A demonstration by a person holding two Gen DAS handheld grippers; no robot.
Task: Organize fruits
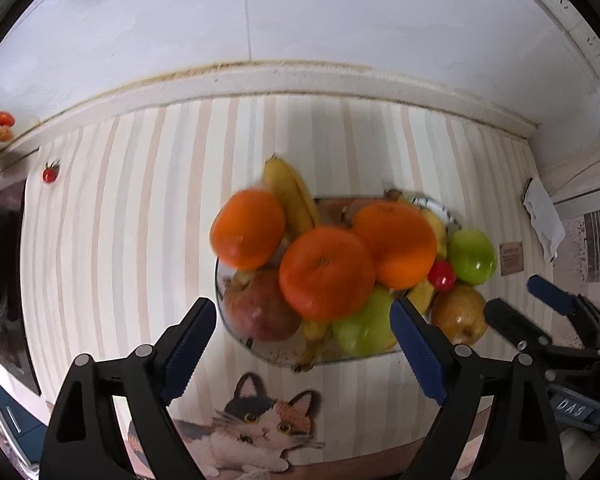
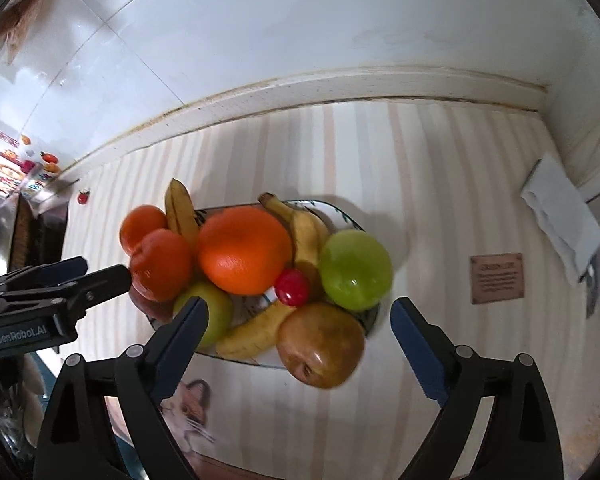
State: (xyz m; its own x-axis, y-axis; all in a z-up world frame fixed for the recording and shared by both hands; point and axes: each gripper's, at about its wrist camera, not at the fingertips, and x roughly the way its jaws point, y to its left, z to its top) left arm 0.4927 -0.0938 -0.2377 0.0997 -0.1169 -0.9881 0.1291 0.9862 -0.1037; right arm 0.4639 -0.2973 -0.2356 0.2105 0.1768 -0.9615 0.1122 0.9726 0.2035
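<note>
A white plate (image 1: 260, 350) (image 2: 352, 220) on the striped cloth is piled with fruit. It holds three oranges (image 1: 326, 272) (image 2: 244, 250), bananas (image 1: 292, 196) (image 2: 304, 236), two green apples (image 1: 472, 256) (image 2: 356, 268), a red apple (image 1: 260, 312), a brownish apple (image 1: 460, 314) (image 2: 320, 344) and a small red fruit (image 1: 442, 276) (image 2: 293, 287). My left gripper (image 1: 304, 346) is open and empty, just above the plate's near side. My right gripper (image 2: 300, 346) is open and empty, its fingers flanking the brownish apple without touching it.
A small tomato (image 1: 50, 174) (image 2: 83, 197) lies apart on the cloth at far left. A folded white cloth (image 1: 544, 220) (image 2: 564, 216) and a brown card (image 1: 512, 258) (image 2: 497, 278) lie at right. A wall runs behind; a cat picture (image 1: 260, 428) marks the near edge.
</note>
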